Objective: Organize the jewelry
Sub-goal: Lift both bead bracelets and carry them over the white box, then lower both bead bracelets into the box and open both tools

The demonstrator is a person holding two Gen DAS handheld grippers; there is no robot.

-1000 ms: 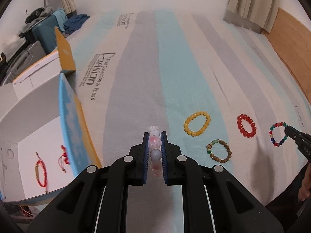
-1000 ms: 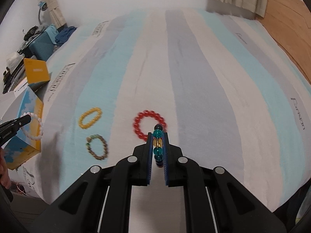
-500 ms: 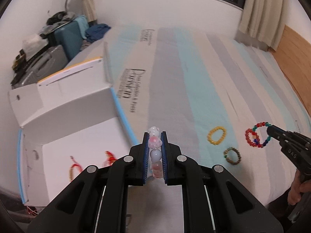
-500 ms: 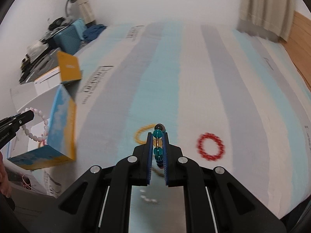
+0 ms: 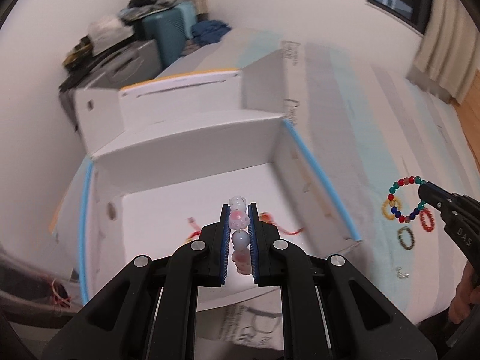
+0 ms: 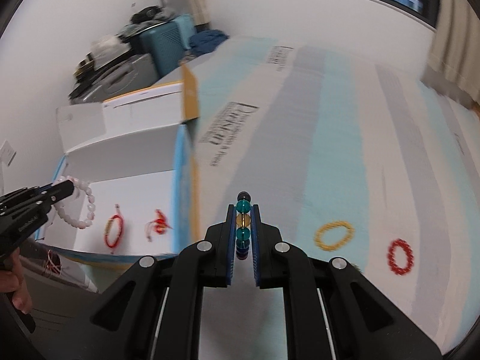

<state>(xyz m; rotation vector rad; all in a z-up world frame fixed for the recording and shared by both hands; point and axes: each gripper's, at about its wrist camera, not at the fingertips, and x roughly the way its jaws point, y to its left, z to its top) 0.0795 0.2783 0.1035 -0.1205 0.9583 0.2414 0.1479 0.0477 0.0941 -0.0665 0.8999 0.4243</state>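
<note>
My left gripper [image 5: 239, 210] is shut on a pink and white bead bracelet [image 5: 238, 222] and holds it above the open white box [image 5: 186, 162]; the bracelet also shows in the right wrist view [image 6: 85, 207]. My right gripper [image 6: 243, 207] is shut on a multicolour bead bracelet [image 6: 243, 219], held above the striped bed to the right of the box; it also shows in the left wrist view [image 5: 403, 198]. Two red cord bracelets [image 6: 114, 229] [image 6: 159, 225] lie on the box floor. A yellow [image 6: 333, 235] and a red bead bracelet [image 6: 400, 256] lie on the bed.
A brown bead bracelet [image 5: 406, 238] and a small clear bead piece [image 5: 402, 273] lie on the bed near the others. The box lid [image 6: 189, 96] stands open at the back. Suitcases and clutter [image 5: 144, 39] stand by the wall beyond the bed.
Both grippers have swung left with their bracelets. The left one has moved from over the bed to over the box floor; the right one has moved toward the box side.
</note>
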